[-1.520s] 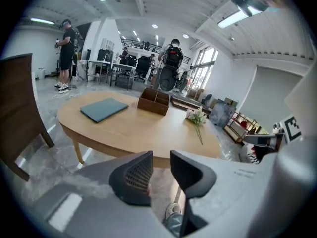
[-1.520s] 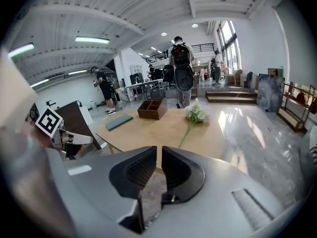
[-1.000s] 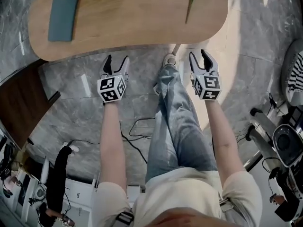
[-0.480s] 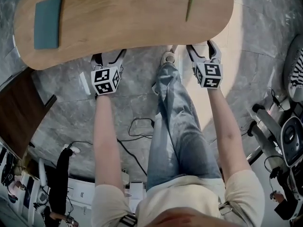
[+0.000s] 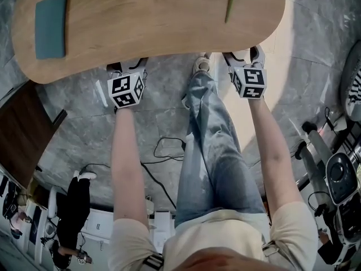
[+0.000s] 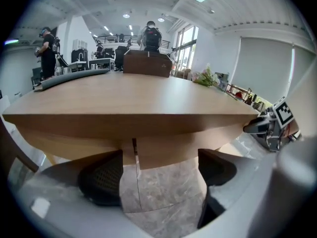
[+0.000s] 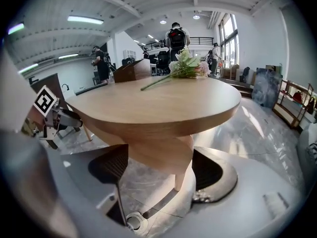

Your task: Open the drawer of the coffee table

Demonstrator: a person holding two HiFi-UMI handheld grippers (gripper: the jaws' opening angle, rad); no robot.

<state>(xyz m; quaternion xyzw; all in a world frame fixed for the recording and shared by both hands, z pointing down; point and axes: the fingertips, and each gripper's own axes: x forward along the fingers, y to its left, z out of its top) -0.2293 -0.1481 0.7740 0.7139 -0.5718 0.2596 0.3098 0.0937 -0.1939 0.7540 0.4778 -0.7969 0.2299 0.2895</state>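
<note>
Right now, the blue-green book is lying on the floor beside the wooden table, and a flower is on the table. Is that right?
Not quite. The book is lying on the table, near its left end, not on the floor beside it. The head view shows that. The flower is on the table, as you said.

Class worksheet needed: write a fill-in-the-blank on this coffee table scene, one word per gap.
1. The oval light-brown coffee table has a top made of ____.
2. In the head view, the flat teal rectangular pad lies at the table's ____ end.
3. The thin green flower stem lies toward its ____ end.
Missing words: wood; left; right.
</note>
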